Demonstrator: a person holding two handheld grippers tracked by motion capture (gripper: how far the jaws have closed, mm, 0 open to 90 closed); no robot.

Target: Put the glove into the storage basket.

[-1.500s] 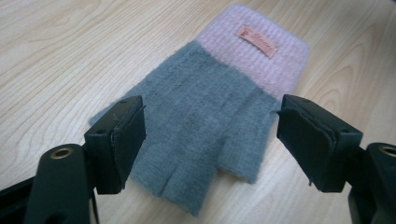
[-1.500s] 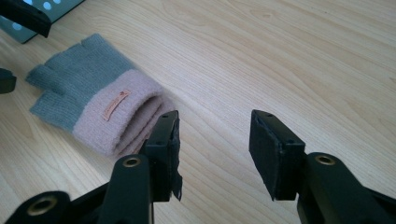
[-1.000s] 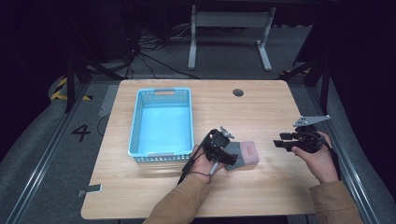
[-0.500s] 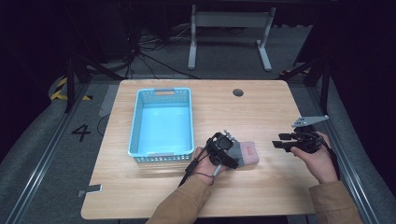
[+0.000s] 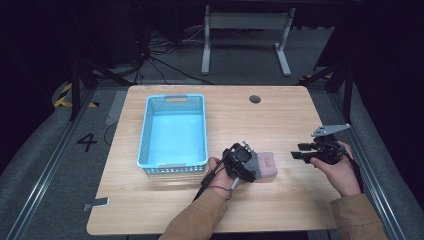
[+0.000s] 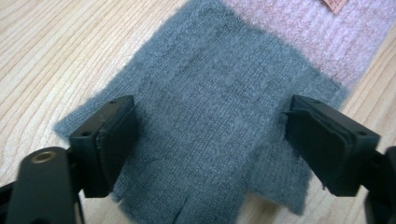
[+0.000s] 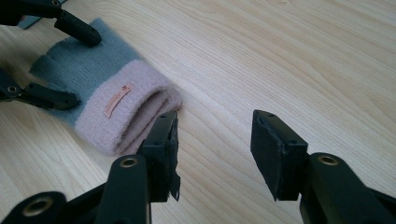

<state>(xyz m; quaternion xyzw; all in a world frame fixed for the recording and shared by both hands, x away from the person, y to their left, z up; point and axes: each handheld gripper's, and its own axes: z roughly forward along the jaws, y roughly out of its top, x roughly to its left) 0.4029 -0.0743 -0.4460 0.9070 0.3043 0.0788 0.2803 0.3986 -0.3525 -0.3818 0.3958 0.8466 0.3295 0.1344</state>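
Glove first: it lies flat on the wooden table, just right of the blue basket and near the table's front half. It is knitted, grey over the hand and fingers, with a pink cuff that carries a small orange label. The cuff end points toward the person's right.

Over the grey part hangs the left gripper, its jaws spread wide, one to each side of the knit with the wool between them. From the left gripper view the pads look close to the fabric, though whether they touch it is hard to say; nothing is pinched.

Off to the right, the right gripper is held level above bare wood, well apart from the left one, and points toward the cuff. Its jaws stand open with only tabletop between them. In the right gripper view the nearer jaw sits just beside the pink cuff edge.

The basket holds nothing that shows.
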